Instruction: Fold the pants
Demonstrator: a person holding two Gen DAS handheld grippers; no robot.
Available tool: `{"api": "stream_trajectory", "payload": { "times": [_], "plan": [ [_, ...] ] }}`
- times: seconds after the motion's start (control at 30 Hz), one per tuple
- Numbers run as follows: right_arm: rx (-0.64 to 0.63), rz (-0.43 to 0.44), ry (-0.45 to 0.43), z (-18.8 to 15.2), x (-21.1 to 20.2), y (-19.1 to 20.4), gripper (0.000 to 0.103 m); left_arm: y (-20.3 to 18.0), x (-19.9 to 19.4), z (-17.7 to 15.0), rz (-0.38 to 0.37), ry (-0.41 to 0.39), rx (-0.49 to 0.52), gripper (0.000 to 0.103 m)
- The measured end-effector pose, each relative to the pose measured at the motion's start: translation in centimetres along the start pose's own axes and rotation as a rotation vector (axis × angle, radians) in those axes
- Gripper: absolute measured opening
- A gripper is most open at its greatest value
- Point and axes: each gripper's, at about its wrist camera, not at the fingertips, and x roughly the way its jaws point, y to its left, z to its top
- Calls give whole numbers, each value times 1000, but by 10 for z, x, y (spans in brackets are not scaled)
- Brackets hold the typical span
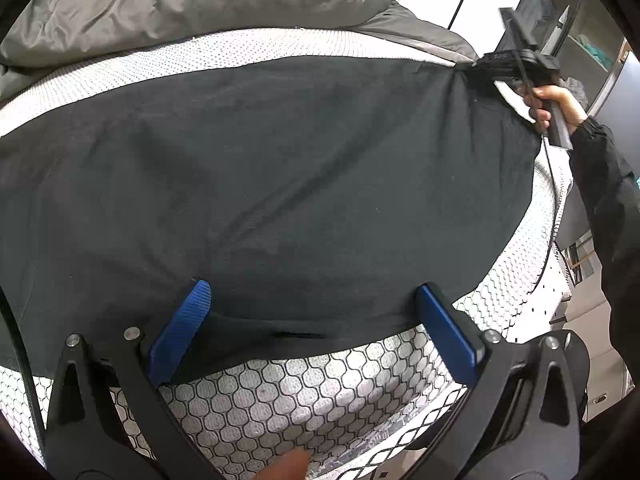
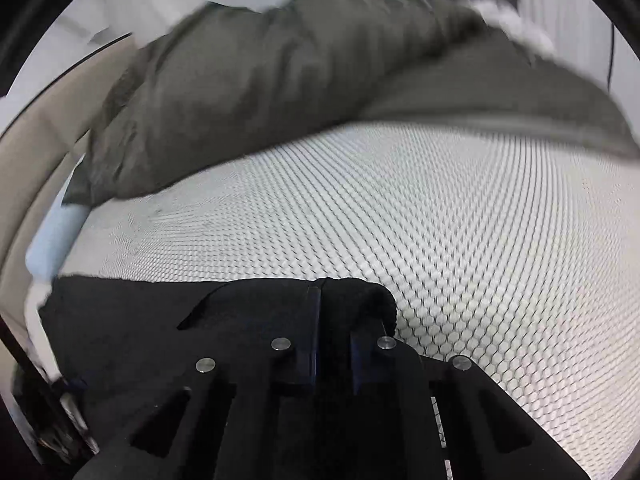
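The black pants (image 1: 280,184) lie spread flat on a white mattress (image 1: 280,392) with a honeycomb pattern. My left gripper (image 1: 314,300) is open, its blue fingers (image 1: 180,332) straddling the near edge of the pants, the left finger resting on the cloth. My right gripper (image 1: 496,66) is at the far right corner of the pants, shut on the cloth. In the right wrist view the right gripper (image 2: 334,300) pinches a bunched fold of the black pants (image 2: 120,320) between its closed fingers, just above the mattress (image 2: 440,220).
A grey-green duvet (image 1: 200,4) is heaped along the far side of the bed and also shows in the right wrist view (image 2: 260,88). A beige headboard or wall panel (image 2: 36,168) stands at the left. Shelving and furniture (image 1: 580,40) stand beyond the bed's right edge.
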Motion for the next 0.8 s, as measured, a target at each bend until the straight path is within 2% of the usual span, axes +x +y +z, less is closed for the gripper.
{"api": "stream_trajectory", "payload": {
  "times": [0.1,0.23,0.3,0.33,0.37,0.43,0.5,0.6,0.7,0.8],
  "plan": [
    [28,1,63,1,22,-20,11,1,-1,0,-5,0,0,102],
    [136,92,96,4,33,-44,15,1,0,0,0,3,1,102],
    [168,117,120,5,29,-49,22,1,-1,0,1,4,1,102],
    [170,110,130,5,24,-50,36,1,-1,0,1,4,0,102],
    [165,82,128,4,14,-51,64,1,-1,1,2,5,-1,102],
    [167,-10,93,1,-13,-58,93,0,-1,1,3,5,-3,102],
    [191,-60,50,-9,-39,-58,93,1,-1,2,4,4,-9,102],
    [246,-60,-53,-39,-91,-48,93,2,-5,3,-4,-6,-30,102],
    [201,-69,-137,-80,-125,-7,93,8,-12,5,-34,-26,-78,102],
    [162,-89,-198,-119,-137,37,93,15,-23,7,-52,-74,-143,102]
  ]
}}
